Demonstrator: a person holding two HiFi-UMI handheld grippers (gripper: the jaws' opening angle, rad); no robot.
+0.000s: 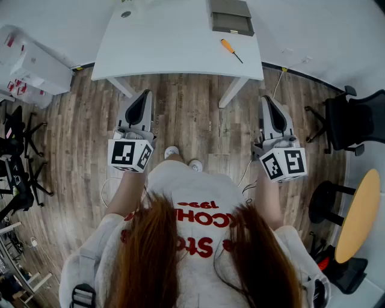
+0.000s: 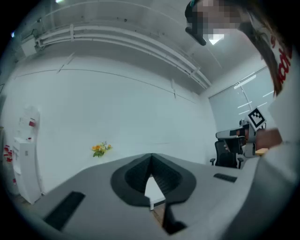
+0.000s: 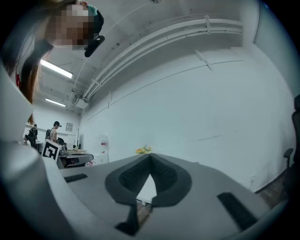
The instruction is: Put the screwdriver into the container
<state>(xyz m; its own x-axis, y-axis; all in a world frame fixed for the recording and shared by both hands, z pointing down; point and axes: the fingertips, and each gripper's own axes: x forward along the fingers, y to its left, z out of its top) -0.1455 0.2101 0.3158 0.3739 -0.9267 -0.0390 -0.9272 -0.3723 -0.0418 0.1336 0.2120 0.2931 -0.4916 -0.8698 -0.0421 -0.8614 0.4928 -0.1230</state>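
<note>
A screwdriver (image 1: 229, 49) with an orange handle lies on the white table (image 1: 168, 48), toward its front right. Just behind it, at the table's far edge, stands the grey container (image 1: 230, 16). I hold both grippers level over the wooden floor, short of the table and pointing at it. My left gripper (image 1: 146, 94) is shut, its jaws meeting at the tips (image 2: 151, 155) with nothing between them. My right gripper (image 1: 265, 100) is also shut and empty (image 3: 150, 156). Both are well apart from the screwdriver.
The table's legs (image 1: 231, 91) stand between the grippers. Black office chairs (image 1: 355, 120) and a round wooden table (image 1: 360, 215) are at the right. White storage boxes (image 1: 30, 66) sit at the left. My shoes (image 1: 172, 152) show on the floor.
</note>
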